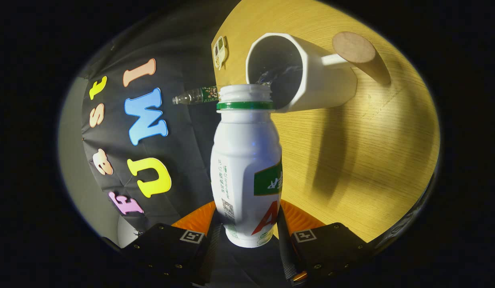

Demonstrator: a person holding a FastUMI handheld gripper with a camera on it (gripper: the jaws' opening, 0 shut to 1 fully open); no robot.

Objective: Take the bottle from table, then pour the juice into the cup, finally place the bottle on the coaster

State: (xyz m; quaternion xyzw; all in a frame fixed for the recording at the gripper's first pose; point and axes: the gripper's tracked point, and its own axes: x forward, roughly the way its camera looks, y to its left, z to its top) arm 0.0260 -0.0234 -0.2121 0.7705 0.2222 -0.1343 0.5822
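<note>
Tool [247, 236] pinching white bottle [246, 160], its open mouth at the cup [299, 72] rim; label writing unreadable

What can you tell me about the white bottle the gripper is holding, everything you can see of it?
The bottle is white, plastic-looking, with a waisted body, a green ring under its threaded neck and a green and red label. Its cap is off. The gripper has its jaws pressed on the lower body from both sides. The bottle is tipped toward the white cup, its open mouth at the cup's rim, above the wooden table.
</note>
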